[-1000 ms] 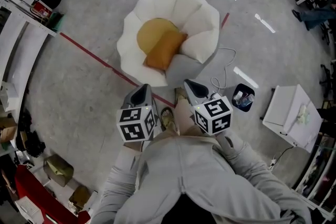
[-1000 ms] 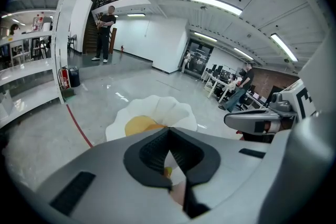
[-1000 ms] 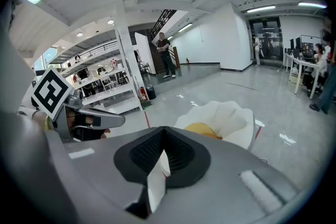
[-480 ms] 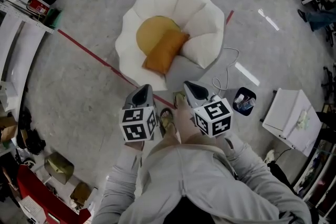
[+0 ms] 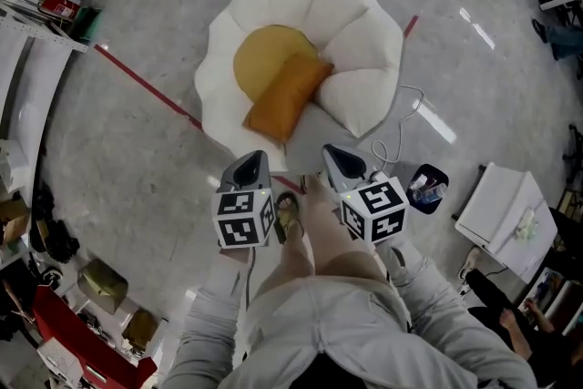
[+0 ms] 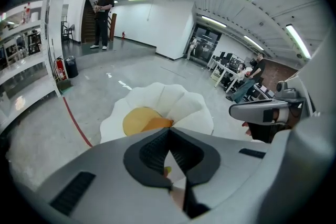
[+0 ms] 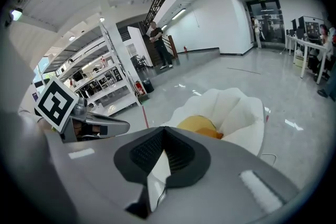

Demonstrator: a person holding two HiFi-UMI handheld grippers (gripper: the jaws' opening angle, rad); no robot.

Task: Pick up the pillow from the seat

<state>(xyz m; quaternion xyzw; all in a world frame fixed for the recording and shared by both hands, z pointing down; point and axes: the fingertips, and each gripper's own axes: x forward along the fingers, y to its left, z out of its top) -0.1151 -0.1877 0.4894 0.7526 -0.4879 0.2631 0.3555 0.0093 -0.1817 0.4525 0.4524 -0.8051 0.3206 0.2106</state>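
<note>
We find a grey polished concrete floor (image 5: 118, 150) in a large open hall. Strip lights reflect on it, and a red line (image 5: 146, 87) runs diagonally across it and passes under the seat. Shelving (image 5: 32, 32) lines the left edge of the head view. The left gripper view shows a person (image 6: 103, 17) standing by a stair at the far wall.

A white petal-shaped seat (image 5: 364, 32) stands on the floor. A round yellow cushion (image 5: 258, 57) lies in it. The orange pillow (image 5: 284, 96) lies tilted across the near right part of that cushion, and its far end touches a white lobe of the seat. A white cable (image 5: 401, 127) loops on the floor right of the seat. A dark tub (image 5: 425, 185) and a white worktop (image 5: 501, 205) stand further right.

The left claw (image 5: 254, 158) is held short of the seat's near rim, well apart from the pillow. Its jaws are together and hold nothing. The right claw (image 5: 331, 150) is beside it at a similar height. Its jaw tips also meet, it is empty, and it touches neither seat nor pillow. The person's sandalled foot (image 5: 288, 214) shows between the two.
</note>
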